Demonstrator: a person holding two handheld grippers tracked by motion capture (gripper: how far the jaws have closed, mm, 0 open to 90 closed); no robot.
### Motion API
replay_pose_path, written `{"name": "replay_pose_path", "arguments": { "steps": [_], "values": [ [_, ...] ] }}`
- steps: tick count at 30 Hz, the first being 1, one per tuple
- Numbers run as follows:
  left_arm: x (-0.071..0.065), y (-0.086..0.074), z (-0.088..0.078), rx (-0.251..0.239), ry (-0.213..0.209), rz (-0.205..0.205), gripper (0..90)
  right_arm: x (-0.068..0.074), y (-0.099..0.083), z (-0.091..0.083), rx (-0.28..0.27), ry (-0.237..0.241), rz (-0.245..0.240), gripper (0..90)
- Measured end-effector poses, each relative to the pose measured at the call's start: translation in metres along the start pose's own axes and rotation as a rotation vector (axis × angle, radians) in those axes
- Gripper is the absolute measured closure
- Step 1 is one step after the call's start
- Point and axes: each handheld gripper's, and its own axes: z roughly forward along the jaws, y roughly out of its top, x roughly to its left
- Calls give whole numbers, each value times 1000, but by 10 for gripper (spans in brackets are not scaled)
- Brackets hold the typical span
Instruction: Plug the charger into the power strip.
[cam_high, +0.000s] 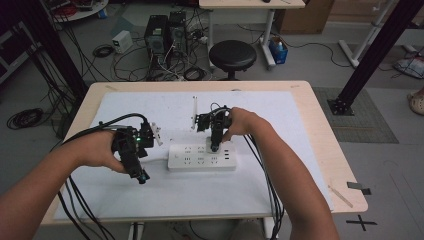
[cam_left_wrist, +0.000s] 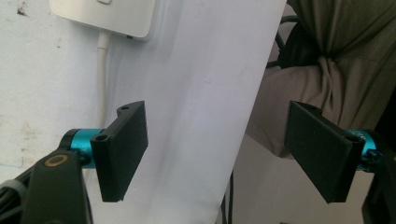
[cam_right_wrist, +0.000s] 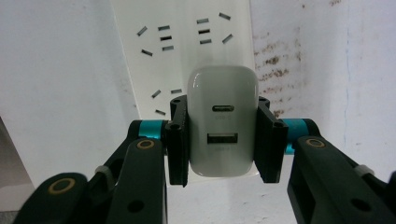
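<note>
A white power strip (cam_high: 201, 157) lies flat in the middle of the table, its sockets up. My right gripper (cam_high: 214, 146) points down over the strip's right half and is shut on a white USB charger (cam_right_wrist: 223, 121). Both black pads (cam_right_wrist: 177, 144) press the charger's sides, and its two ports face the camera. The charger sits right over the power strip (cam_right_wrist: 187, 42); whether its pins are in a socket I cannot tell. My left gripper (cam_high: 141, 176) hangs open beside the strip's left end, nothing between its wide-apart jaws. One corner of the power strip (cam_left_wrist: 105, 16) and its white cable (cam_left_wrist: 101, 70) appear there.
A white sheet (cam_high: 150, 195) covers most of the wooden table (cam_high: 325, 150). A thin white stick (cam_high: 194, 111) stands behind the strip. Black cables (cam_high: 270, 185) trail off the front edge. A black stool (cam_high: 232, 55) and computer towers (cam_high: 165, 32) stand on the floor beyond.
</note>
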Motion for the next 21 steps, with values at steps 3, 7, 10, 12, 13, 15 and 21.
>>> {"name": "replay_pose_path", "arguments": {
  "steps": [3,7,10,12,13,15,21],
  "values": [
    [0,0,0,-1,-1,-3,222,-1,2,0,12,3,-29,620],
    [0,-2,1,3,-1,-4,222,-2,3,2,30,1,-60,620],
    [1,-4,1,3,-1,-7,222,-1,2,4,15,-2,-103,620],
    [2,-5,1,2,2,-13,222,-1,1,4,10,-2,-104,620],
    [2,-5,1,1,1,-17,222,-2,0,4,2,1,-112,620],
    [2,-5,2,2,2,-15,222,-3,1,4,0,3,-116,620],
    [2,-5,2,-3,4,-14,222,-3,1,6,-23,5,-118,621]
  ]
}}
